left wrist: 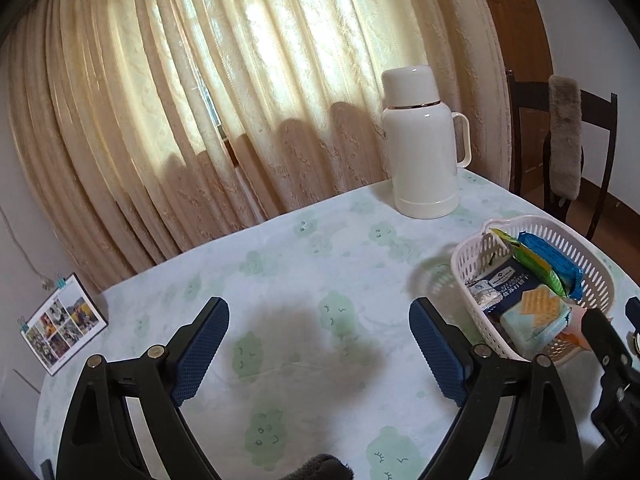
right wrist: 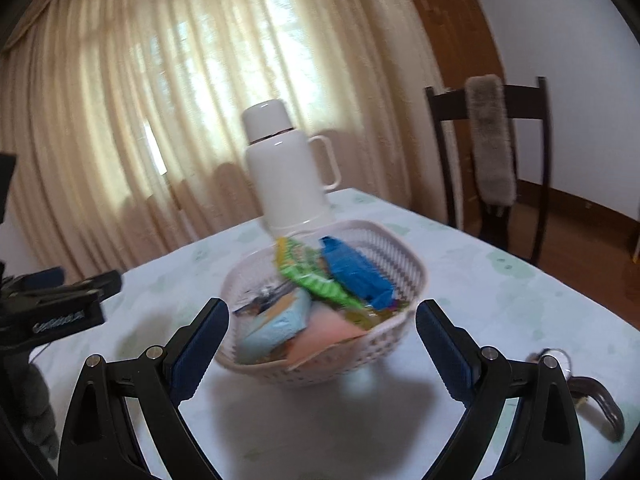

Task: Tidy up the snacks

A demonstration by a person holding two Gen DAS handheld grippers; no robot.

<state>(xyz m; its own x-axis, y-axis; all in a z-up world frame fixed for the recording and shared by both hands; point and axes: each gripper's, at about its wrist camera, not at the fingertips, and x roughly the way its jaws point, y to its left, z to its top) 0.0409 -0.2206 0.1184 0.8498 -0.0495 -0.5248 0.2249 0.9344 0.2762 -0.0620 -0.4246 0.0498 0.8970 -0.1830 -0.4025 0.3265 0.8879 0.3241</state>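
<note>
Snacks look gathered already: the white slotted plastic basket (right wrist: 320, 320) ahead of my right gripper (right wrist: 322, 344) holds every packet I see. Both pairs of fingers spread, empty; left gripper (left wrist: 319, 350) over bare bench (left wrist: 280, 264).

Left hand-held gripper (left wrist: 319, 344): black frame, blue ribbed pads (left wrist: 202, 350), silver pivot screws.

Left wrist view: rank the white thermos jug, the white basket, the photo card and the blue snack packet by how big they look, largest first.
1. White thermos jug
2. White basket, nearly matching it, though partly cut off
3. Photo card
4. Blue snack packet; partly hidden, so unsure against the card
</note>
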